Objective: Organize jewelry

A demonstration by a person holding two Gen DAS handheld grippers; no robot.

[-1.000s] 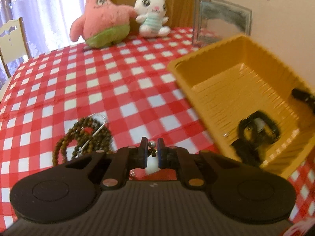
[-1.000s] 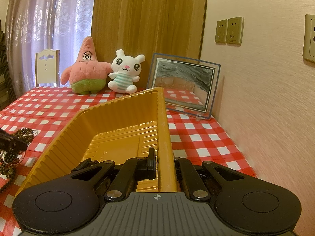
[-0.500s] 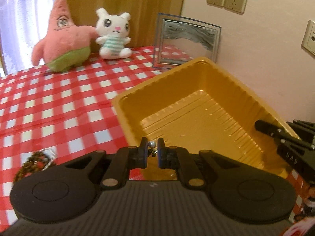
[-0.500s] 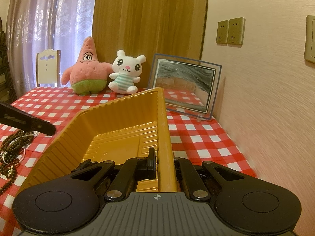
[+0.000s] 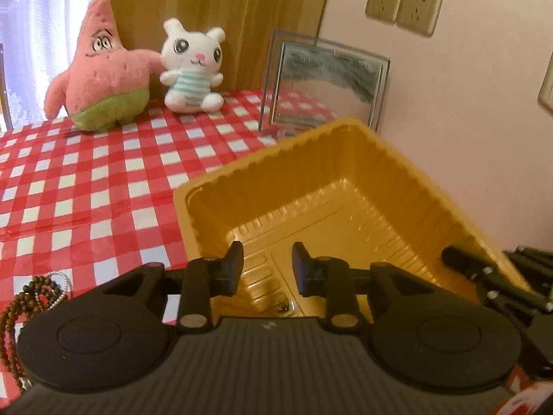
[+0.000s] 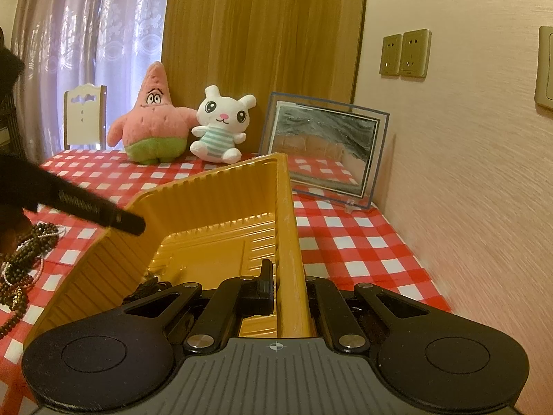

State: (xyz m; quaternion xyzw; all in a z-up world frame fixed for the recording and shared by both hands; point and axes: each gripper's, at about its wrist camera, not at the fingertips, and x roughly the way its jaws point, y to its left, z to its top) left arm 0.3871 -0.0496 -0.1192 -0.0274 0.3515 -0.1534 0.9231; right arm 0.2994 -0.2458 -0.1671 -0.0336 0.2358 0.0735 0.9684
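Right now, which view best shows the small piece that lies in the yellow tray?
The left wrist view: the small piece lies on the yellow tray floor just below the open left tool. In the right wrist view I cannot make it out.

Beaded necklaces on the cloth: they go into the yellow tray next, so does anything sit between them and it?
Nothing visible does. The beaded necklaces lie beside the yellow tray, with only bare checkered tablecloth and the tray's wall between.

Warm daylight through curtained window (image 6: 69, 41); fisheye bending, slight blur.
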